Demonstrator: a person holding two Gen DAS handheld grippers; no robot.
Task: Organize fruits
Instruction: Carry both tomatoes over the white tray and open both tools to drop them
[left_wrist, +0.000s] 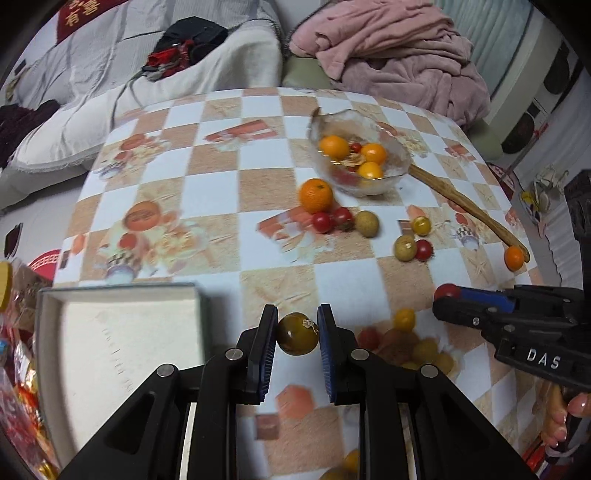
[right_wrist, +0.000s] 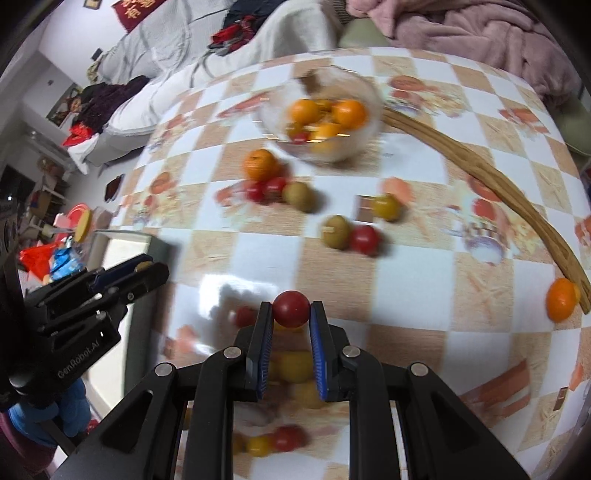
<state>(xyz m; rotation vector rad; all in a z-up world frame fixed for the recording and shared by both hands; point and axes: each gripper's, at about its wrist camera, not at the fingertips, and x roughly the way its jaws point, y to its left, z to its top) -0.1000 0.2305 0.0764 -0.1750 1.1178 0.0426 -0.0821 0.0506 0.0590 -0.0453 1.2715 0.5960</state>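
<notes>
A checkered cloth covers the counter (left_wrist: 221, 206). Behind it stands a sofa (left_wrist: 92, 85) under a grey-white throw. A pink blanket (left_wrist: 399, 51) is heaped beside it.

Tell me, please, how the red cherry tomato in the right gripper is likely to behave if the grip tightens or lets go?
The red cherry tomato sits only at the fingertips of the right gripper, so it could probably pop forward if squeezed. It looks thin-skinned and soft, so a harder squeeze may split it. Being round, it would likely roll across the smooth tablecloth once released.
</notes>
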